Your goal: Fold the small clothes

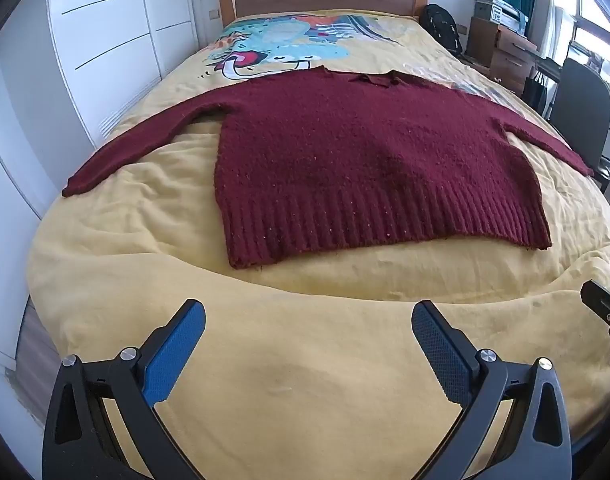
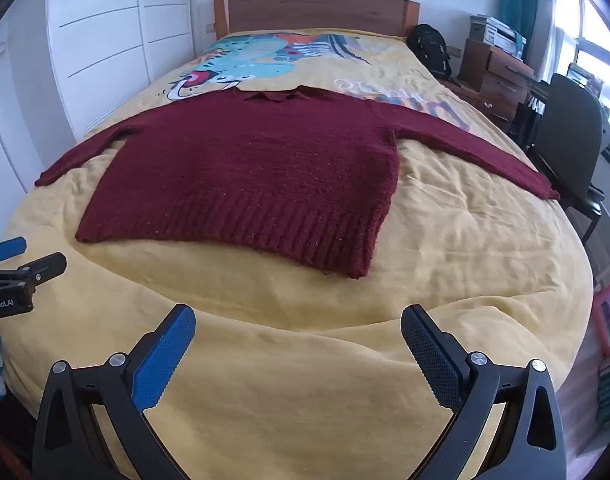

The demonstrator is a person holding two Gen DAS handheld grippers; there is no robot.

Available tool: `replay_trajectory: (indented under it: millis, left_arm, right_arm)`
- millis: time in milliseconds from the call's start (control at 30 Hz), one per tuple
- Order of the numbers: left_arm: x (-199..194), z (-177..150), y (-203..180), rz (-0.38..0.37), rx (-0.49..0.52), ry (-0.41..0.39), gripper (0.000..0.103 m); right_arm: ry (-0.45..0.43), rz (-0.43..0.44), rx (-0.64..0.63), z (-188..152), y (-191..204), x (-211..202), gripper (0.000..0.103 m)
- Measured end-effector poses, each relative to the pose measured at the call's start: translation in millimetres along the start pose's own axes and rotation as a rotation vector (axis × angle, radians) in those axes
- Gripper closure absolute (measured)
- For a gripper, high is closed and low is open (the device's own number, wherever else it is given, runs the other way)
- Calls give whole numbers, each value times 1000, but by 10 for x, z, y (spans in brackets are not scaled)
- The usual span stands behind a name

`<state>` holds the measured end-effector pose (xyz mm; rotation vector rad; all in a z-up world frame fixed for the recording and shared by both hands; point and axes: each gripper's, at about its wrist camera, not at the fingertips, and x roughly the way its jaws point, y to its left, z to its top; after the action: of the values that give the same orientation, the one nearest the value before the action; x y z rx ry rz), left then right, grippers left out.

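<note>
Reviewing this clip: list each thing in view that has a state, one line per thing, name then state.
sweater: spread flat on the bed, unfolded, both sleeves stretched out sideways, ribbed hem toward the cameras
left gripper: open, empty, above the duvet short of the hem
right gripper: open, empty, short of the hem
duvet: rumpled, covering the bed

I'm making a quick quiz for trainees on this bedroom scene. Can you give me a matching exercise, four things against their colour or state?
Things:
1. sweater
2. bedspread
3. left gripper
4. office chair

Descriptions:
A. yellow, covering the bed
B. black, standing beside the bed
C. dark red, spread flat with sleeves out
D. open, hovering with nothing between its fingers

Pairs: 1-C, 2-A, 3-D, 4-B
</note>
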<state>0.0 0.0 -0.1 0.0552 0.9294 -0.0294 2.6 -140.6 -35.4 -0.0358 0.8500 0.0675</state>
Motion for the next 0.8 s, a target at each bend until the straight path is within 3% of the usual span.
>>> replay_trajectory:
  millis: [800]
  left_arm:
    - [86,-97,-15,-6,-9,12,1]
  right_arm:
    - [7,-4,-1,-25,-4,24,0]
